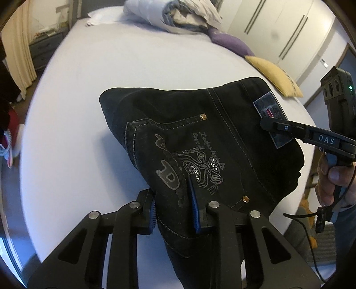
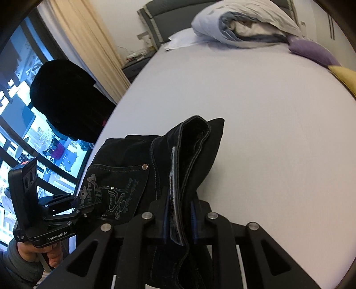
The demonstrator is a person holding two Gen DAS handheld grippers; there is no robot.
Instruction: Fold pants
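Observation:
Black jeans (image 1: 200, 142) with a printed back pocket and a waistband patch lie bunched at the near edge of a white bed (image 1: 111, 77). My left gripper (image 1: 174, 211) is shut on the pocket side of the jeans. My right gripper (image 2: 179, 220) is shut on the waistband of the jeans (image 2: 187, 160) at the patch; it also shows in the left wrist view (image 1: 273, 126). The left gripper shows in the right wrist view (image 2: 66, 206). The legs hang below the grippers, out of sight.
A rolled duvet (image 1: 178, 15), a purple pillow (image 1: 231, 44) and a yellow pillow (image 1: 273, 75) lie at the bed's far side. A dark chair with clothes (image 2: 66, 100) stands by the window on the left. A wardrobe (image 1: 278, 29) stands behind the bed.

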